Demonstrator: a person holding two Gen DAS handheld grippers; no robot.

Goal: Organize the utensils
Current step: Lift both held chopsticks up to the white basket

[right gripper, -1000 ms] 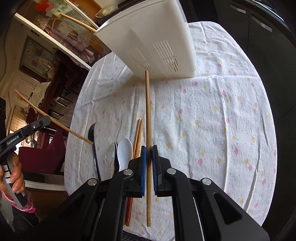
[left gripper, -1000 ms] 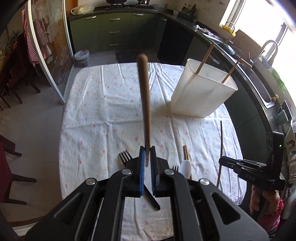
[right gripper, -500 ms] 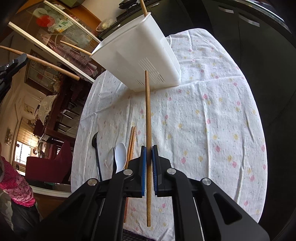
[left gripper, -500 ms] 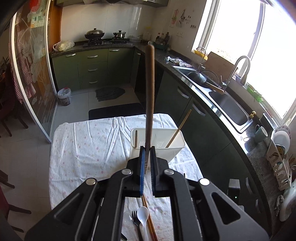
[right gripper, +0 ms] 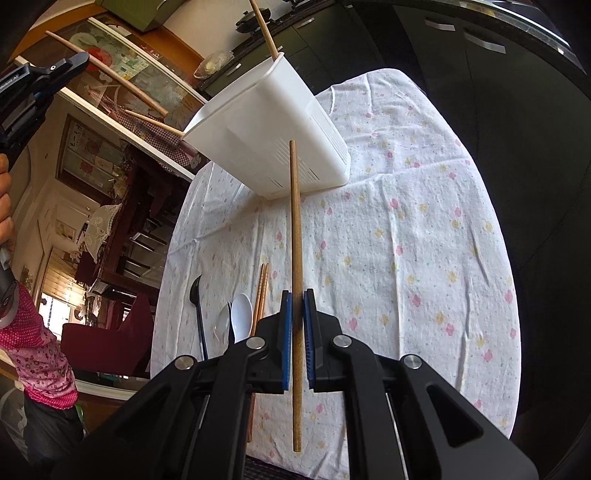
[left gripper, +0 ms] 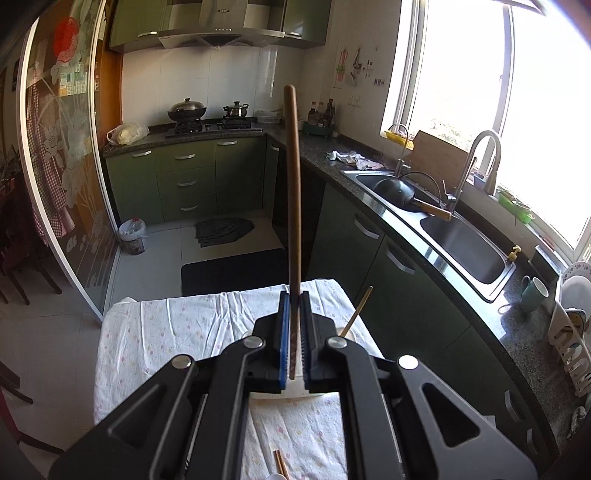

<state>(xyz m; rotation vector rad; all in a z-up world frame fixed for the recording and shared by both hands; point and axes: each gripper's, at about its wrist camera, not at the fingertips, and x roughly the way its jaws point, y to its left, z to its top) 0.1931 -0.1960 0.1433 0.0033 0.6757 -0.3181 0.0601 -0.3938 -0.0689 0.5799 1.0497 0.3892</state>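
Note:
My left gripper (left gripper: 294, 295) is shut on a dark wooden chopstick (left gripper: 293, 192) that points up and away; its lower end hangs over the white utensil holder (left gripper: 275, 397), mostly hidden behind the jaws. My right gripper (right gripper: 296, 293) is shut on a light wooden chopstick (right gripper: 295, 229) and holds it above the table, tip toward the white holder (right gripper: 266, 144). The holder has two chopsticks (right gripper: 264, 26) standing in it. The left gripper (right gripper: 40, 77) with its chopstick shows high at the left in the right wrist view.
On the flowered tablecloth (right gripper: 406, 240) lie a pair of chopsticks (right gripper: 260, 295), a white spoon (right gripper: 242, 317), a clear spoon (right gripper: 221, 326) and a black fork (right gripper: 195, 299). Kitchen counter and sink (left gripper: 443, 229) run along the right. The table's far edge (left gripper: 221, 295) drops to the floor.
My left gripper has risen and tilted up, carrying its chopstick over the holder. My right gripper has lifted and drawn back a little with its chopstick still gripped.

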